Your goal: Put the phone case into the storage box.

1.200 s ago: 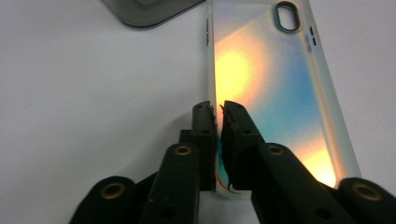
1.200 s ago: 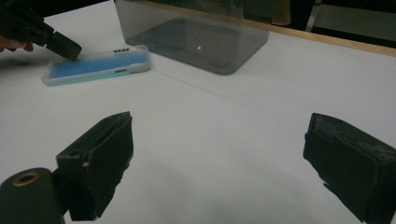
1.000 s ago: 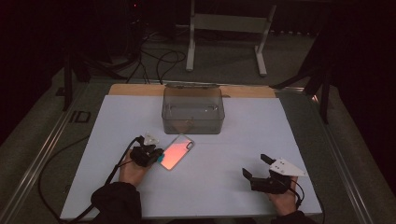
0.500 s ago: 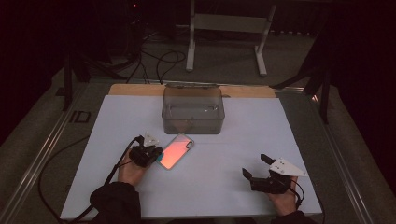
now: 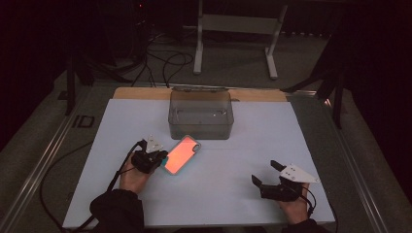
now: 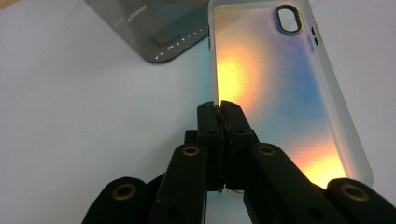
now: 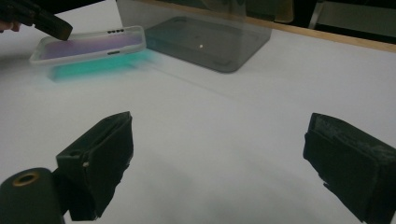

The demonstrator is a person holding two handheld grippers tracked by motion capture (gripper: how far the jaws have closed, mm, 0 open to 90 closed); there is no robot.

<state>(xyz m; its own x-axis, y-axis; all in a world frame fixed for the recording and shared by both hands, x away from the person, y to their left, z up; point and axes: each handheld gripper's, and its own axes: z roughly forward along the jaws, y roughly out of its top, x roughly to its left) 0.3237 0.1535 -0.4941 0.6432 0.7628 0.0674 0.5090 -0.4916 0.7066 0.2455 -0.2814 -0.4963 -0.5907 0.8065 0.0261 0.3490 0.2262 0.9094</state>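
L gripper (image 6: pixel 219 109) pinches thin edge of phone case (image 6: pixel 271 88), lifted off table just ahead, w/ grey bin (image 5: pixel 200 112) beyond; R gripper (image 5: pixel 265 174) idle, jaws wide; risk: edge-only grip lets case pivot/slip out.

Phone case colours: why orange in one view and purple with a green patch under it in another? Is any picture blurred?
High view: dim room, the phone case glows orange-pink by the left gripper. Left gripper view: sharp, iridescent orange-to-blue sheen, the container edge mirrors light. Right gripper view: case looks purple over a smeared teal tint on the table; right gripper pads soft-focused.
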